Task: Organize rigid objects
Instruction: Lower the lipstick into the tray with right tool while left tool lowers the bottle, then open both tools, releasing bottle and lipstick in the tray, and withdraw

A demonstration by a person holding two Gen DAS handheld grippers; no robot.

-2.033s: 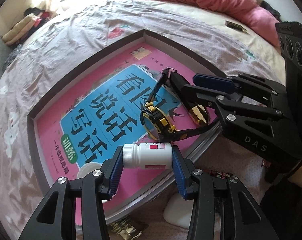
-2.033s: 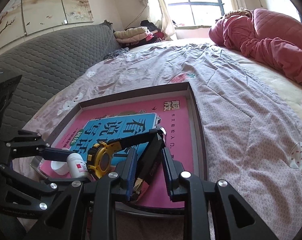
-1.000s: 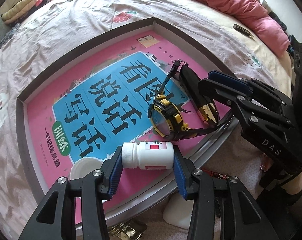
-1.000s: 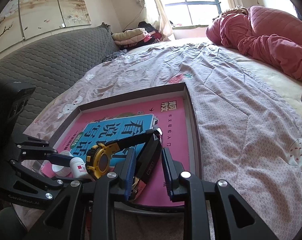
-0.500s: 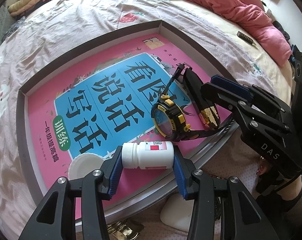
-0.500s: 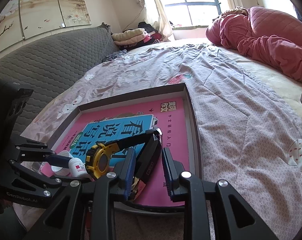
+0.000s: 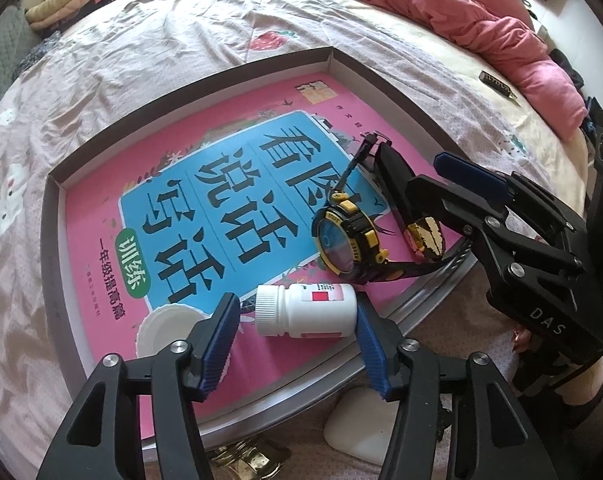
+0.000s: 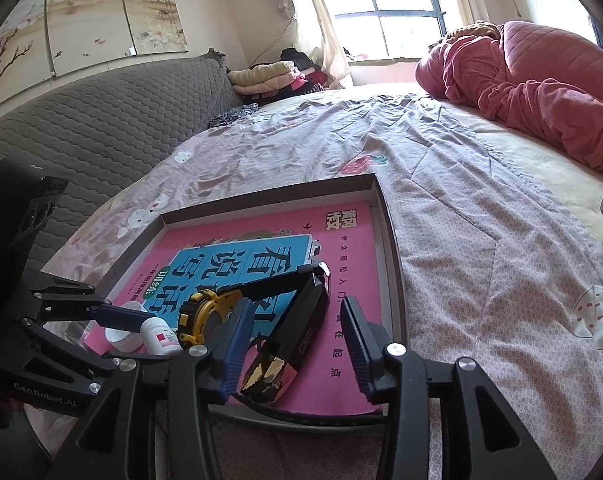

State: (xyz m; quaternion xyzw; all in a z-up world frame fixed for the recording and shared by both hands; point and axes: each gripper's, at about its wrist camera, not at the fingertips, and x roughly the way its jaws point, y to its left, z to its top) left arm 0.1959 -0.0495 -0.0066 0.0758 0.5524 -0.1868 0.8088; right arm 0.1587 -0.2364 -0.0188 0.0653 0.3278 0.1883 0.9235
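Left gripper [image 7: 295,322] opening, bottle [image 7: 306,311] lying crosswise between pads, released in box [image 7: 189,84]. Right gripper [image 8: 293,338] opening around watch [image 8: 261,316] strap.

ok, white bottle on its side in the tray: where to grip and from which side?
Grip the bottle end to end, one pad on the ribbed cap, one on the flat base, coming down from above on the near tray rim side. It lies sideways, so its round body would likely roll under side pads. The left gripper, jaws opening, already straddles it that way.
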